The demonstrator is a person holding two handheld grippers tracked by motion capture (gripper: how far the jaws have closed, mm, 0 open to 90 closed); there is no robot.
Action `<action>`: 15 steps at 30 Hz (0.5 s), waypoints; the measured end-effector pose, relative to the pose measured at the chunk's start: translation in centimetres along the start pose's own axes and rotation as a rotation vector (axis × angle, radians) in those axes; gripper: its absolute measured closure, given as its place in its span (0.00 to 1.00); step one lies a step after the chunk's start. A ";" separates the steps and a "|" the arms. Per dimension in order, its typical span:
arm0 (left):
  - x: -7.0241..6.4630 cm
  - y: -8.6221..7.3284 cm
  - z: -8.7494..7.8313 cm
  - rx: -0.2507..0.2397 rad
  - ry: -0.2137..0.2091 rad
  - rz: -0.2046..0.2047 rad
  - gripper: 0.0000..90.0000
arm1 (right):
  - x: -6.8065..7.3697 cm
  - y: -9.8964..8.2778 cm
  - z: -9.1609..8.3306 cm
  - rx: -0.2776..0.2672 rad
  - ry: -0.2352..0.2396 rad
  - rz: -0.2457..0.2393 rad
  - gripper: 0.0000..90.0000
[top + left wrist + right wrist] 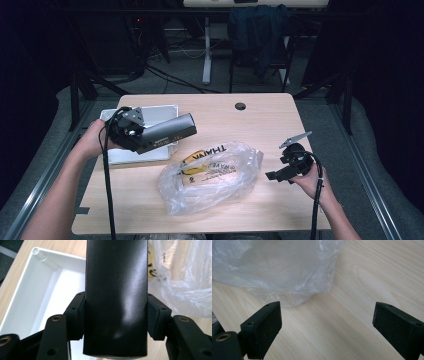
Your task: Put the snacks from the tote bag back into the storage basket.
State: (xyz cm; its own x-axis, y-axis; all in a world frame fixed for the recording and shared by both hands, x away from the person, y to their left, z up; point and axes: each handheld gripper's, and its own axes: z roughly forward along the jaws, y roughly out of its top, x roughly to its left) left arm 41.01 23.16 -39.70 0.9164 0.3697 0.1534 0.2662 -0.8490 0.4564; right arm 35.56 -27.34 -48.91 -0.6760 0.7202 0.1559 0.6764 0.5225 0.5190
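Over on the pale wooden counter (270, 115) a round cable hole (240, 106) sits near the far edge, while behind it a dark jacket (260, 30) drapes over a chair.

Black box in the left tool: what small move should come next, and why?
Probably lower the black box into the white tray. The left tool clamps it just above that tray, beside the plastic bag, while the right tool stands open over bare table.

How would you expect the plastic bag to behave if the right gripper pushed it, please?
The plastic bag looks thin and crumpled, so it would likely buckle rather than slide. It seems light, though what is inside may anchor it. The right gripper stands open beside it.
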 end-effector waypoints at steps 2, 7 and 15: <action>0.3 -0.3 -0.2 0.000 0.005 -0.001 0.48 | 0.0 0.0 0.0 -0.002 0.000 0.003 0.09; 1.0 -1.5 -0.6 0.011 0.019 -0.022 0.48 | -0.1 -0.1 -0.2 0.009 -0.007 0.004 0.09; 2.5 -3.9 -0.9 0.015 0.028 -0.077 0.48 | -0.1 -0.2 -0.2 -0.006 -0.011 0.013 0.09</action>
State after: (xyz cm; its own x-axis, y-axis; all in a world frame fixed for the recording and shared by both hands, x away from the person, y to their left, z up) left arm 42.00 27.69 -40.34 0.8844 0.4442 0.1431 0.3398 -0.8231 0.4551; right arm 35.39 -27.60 -48.82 -0.6643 0.7316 0.1534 0.6831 0.5108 0.5219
